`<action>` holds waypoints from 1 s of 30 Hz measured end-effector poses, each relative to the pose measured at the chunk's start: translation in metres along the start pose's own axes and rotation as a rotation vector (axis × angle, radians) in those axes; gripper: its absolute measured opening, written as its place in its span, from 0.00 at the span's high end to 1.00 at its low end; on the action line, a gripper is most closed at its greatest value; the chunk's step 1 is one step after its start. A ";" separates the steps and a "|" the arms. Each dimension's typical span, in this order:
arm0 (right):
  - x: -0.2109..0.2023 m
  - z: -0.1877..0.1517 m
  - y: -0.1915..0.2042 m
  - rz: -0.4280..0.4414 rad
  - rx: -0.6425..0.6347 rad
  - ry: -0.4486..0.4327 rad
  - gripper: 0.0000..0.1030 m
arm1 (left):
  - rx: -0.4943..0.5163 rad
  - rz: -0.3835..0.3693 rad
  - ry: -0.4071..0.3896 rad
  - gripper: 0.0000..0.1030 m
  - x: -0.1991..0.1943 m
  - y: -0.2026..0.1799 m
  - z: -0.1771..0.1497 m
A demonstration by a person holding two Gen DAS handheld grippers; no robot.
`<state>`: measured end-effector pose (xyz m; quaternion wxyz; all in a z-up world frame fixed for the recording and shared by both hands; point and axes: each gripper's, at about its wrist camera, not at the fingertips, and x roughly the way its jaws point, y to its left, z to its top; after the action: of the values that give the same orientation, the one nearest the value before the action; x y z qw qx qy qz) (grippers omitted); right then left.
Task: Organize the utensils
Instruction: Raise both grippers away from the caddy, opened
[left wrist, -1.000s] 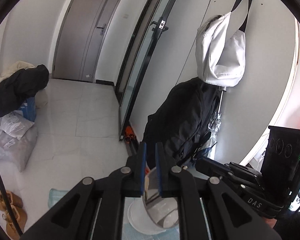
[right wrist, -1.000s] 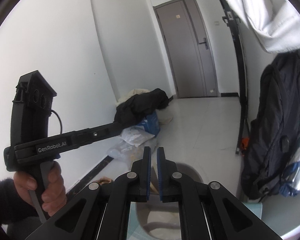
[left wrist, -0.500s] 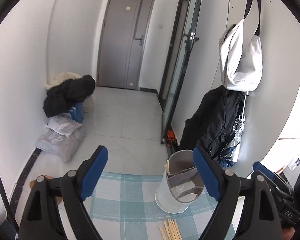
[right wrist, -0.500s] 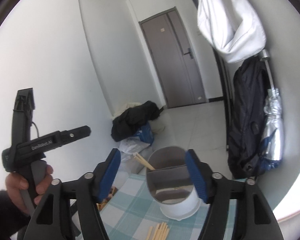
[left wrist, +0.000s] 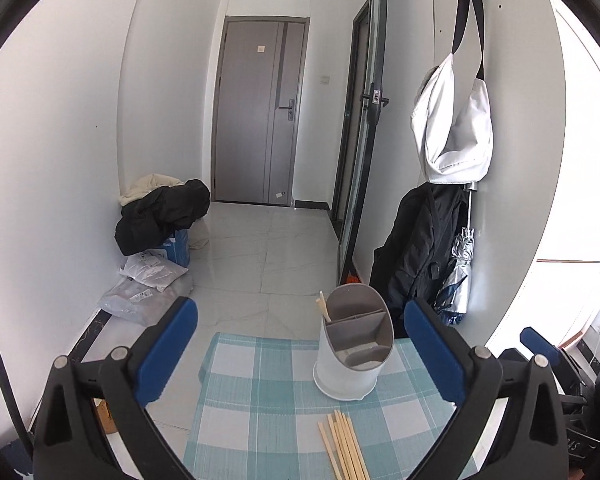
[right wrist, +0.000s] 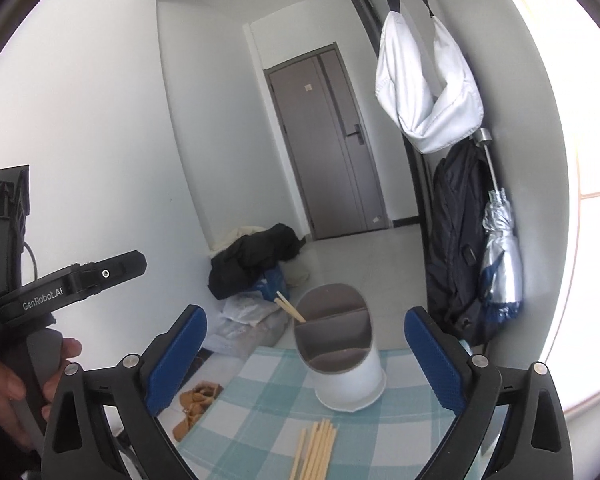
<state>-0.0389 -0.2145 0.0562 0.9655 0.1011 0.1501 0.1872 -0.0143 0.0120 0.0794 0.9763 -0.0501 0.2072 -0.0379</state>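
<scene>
A white utensil holder [left wrist: 352, 364] [right wrist: 348, 380] with grey compartments stands on the far part of a blue-checked tablecloth [left wrist: 260, 400] [right wrist: 260, 392]. A pair of wooden chopsticks [left wrist: 323, 308] [right wrist: 288, 308] leans in its rear compartment. Several loose chopsticks [left wrist: 344, 448] [right wrist: 316, 452] lie on the cloth in front of it. My left gripper [left wrist: 300, 308] hovers short of the holder, its jaws opening wide, nothing between them. My right gripper [right wrist: 306, 314] does the same, jaws opening and empty. A hand [right wrist: 4, 384] holds the left gripper's handle.
A black backpack [left wrist: 420, 248], a folded silver umbrella [left wrist: 458, 272] and a white bag [left wrist: 456, 136] hang on the right wall beside the table. Dark clothes [left wrist: 160, 212] and plastic bags [left wrist: 148, 280] lie on the floor at left. Brown slippers [right wrist: 196, 404] sit beside the table.
Both grippers went from shut to wide open. Both views drew back and tipped down, so the tablecloth, the holder and the loose chopsticks came into sight.
</scene>
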 end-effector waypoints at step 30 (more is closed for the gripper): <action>0.090 -0.111 -0.020 -0.163 -0.122 0.602 0.09 | -0.179 0.121 0.249 0.02 0.053 0.057 -0.096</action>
<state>0.0112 -0.1817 -0.0749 0.8937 -0.0292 0.4254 0.1396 -0.0018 0.0555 -0.0356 0.9352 -0.1191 0.3319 0.0334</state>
